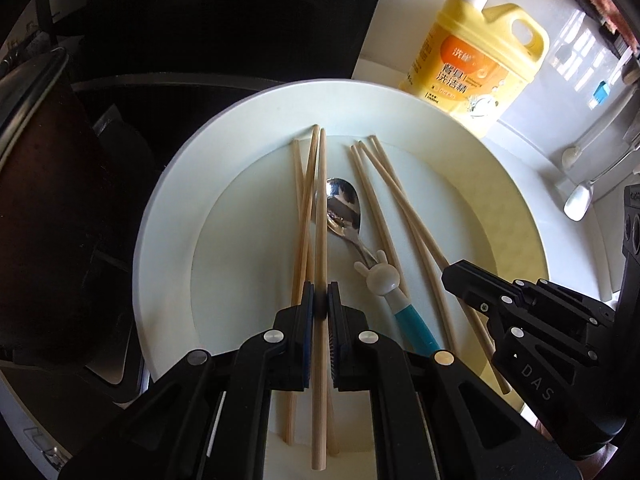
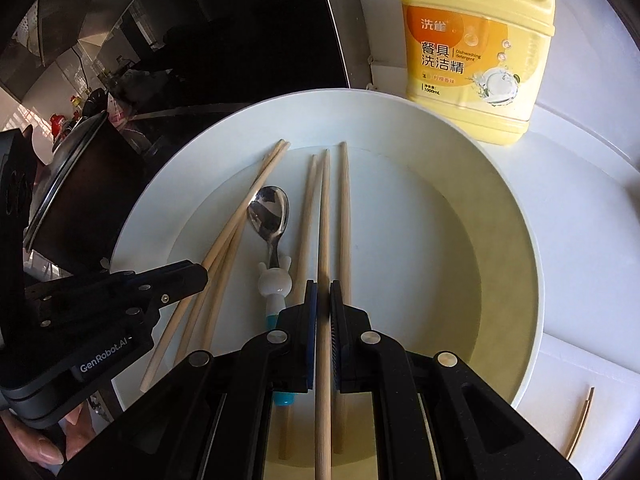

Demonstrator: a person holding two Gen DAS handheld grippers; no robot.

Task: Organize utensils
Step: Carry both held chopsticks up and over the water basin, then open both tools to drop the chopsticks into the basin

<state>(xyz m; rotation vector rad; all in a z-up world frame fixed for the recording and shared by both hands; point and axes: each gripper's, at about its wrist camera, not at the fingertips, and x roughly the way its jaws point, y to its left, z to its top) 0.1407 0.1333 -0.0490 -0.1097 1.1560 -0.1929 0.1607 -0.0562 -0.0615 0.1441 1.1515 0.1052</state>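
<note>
Both hand-held grippers, left (image 1: 321,307) & right (image 2: 323,308), were each clamped on one chopstick (image 1: 320,216) over the white plate (image 1: 168,184). Best to lower slowly, keeping sticks parallel w/ the spoon (image 1: 343,206).

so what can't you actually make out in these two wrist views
- Left wrist view: the near ends of the chopsticks on the white plate are covered by the left gripper.
- Right wrist view: the spoon handle's blue end is hidden behind the right gripper.
- Left wrist view: the utensils at the right edge are small and cut off.
- Right wrist view: the detergent bottle top is cropped by the frame.
</note>
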